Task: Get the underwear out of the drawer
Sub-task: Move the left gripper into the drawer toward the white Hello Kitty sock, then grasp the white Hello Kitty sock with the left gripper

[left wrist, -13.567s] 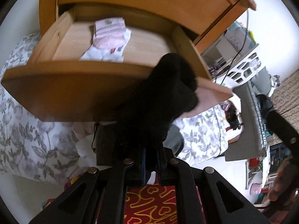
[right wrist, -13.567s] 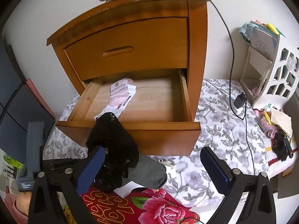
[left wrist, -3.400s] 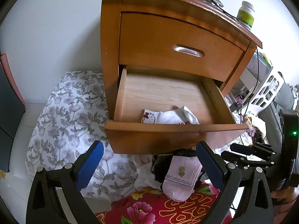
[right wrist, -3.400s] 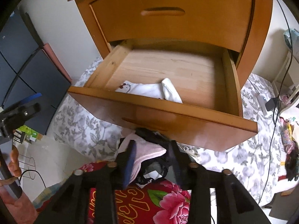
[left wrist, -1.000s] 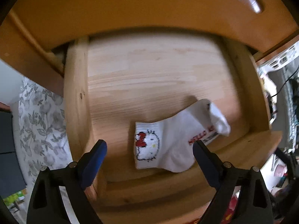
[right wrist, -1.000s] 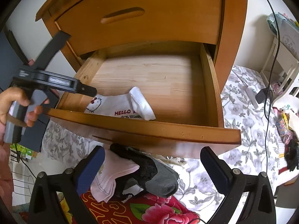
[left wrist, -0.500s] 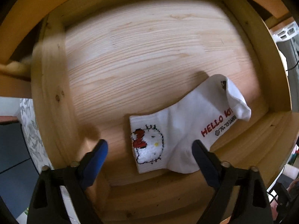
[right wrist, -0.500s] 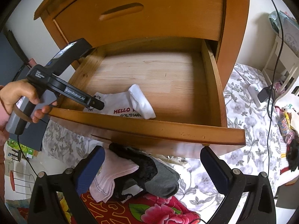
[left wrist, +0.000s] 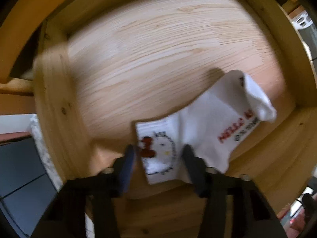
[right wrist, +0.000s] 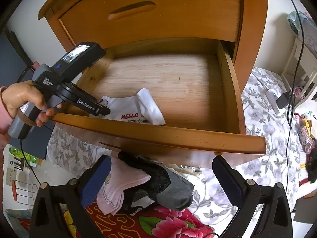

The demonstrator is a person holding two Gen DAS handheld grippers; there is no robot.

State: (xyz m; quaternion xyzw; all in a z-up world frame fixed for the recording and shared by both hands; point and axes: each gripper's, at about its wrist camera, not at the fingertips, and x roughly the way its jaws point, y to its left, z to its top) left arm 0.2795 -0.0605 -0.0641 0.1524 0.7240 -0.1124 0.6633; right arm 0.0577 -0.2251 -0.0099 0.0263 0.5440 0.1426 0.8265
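Drawer: the lower drawer of the wooden nightstand stands pulled out, as it did a second ago.
Sock: a white sock with a cartoon face and red lettering lies flat on the drawer floor near the front left corner, its toe folded over; it has not shifted since the earlier frames.
Left gripper: the left gripper points down into the drawer, lower and closer to the sock than a second ago. Its jaws are closing; half a second ago they stood wide on either side of the sock, now the fingers bracket the cuff end with the printed face between them, not visibly pinching it yet.
Left hand: the hand holds the gripper's handle at the drawer's left front corner.
Right gripper: the right gripper hangs in front of the drawer, its fingers spread wide with nothing between them, unchanged from a second ago.
Pile: a pink sock, a black lace garment and a grey sock lie heaped on a red floral cloth below the drawer front, where they already lay.
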